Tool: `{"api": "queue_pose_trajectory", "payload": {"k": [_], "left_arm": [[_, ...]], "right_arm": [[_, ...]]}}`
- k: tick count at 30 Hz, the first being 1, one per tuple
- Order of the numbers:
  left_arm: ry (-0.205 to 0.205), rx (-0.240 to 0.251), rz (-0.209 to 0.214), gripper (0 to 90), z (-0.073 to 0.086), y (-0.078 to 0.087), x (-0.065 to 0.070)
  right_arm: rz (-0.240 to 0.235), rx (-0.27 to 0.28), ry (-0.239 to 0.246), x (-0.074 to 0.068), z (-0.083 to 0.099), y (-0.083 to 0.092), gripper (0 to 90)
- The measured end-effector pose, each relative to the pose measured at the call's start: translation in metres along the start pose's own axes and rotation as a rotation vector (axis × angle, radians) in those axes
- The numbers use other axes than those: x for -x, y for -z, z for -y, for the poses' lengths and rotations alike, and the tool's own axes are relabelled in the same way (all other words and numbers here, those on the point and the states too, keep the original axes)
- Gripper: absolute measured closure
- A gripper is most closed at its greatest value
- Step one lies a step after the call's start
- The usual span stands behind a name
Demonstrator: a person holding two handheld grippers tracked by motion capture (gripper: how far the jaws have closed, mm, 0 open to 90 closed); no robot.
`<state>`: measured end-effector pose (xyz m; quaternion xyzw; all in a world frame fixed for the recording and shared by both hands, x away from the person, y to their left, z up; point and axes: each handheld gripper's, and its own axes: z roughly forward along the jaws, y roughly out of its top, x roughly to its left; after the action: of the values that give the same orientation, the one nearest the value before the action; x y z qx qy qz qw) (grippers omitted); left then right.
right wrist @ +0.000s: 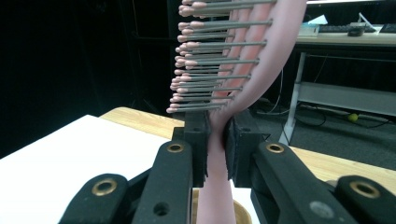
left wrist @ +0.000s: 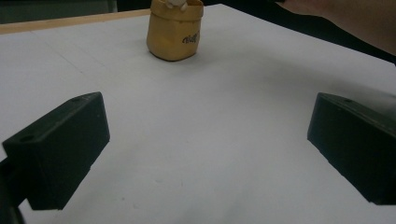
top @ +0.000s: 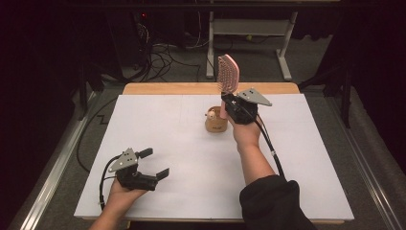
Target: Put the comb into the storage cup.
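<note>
Right gripper (top: 229, 101) clamps the pink hairbrush (top: 228, 73) upright over the tan holder (top: 216, 124), lowering comes next, while the left gripper (top: 155, 163) waits, fingers spread.

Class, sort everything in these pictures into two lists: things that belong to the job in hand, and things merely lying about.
Belonging to the job:
- pink plastic hairbrush with metal bristles, clamped by its handle in the right claw
- small tan fabric pouch, standing under the brush
- left claw, open, resting on the white table sheet

Lying about:
- tangled black cables on the floor
- grey metal desk frame behind
</note>
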<state>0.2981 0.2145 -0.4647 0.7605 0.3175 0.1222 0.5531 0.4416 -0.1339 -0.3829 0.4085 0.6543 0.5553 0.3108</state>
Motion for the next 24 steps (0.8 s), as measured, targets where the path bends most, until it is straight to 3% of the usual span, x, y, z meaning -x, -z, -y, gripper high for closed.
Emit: {"api": "queue_pose_trajectory", "payload": {"k": [18,24], "left_arm": [[0.004,0.001,0.004,0.0,0.001,0.000,-0.001],[0.004,0.004,0.001,0.0,0.000,0.001,-0.002]], "right_arm": [[0.000,-0.014,-0.082,0.007,0.014,-0.020,81.6],[0.013,-0.036,-0.086,0.006,0.022,-0.025,81.6]]}}
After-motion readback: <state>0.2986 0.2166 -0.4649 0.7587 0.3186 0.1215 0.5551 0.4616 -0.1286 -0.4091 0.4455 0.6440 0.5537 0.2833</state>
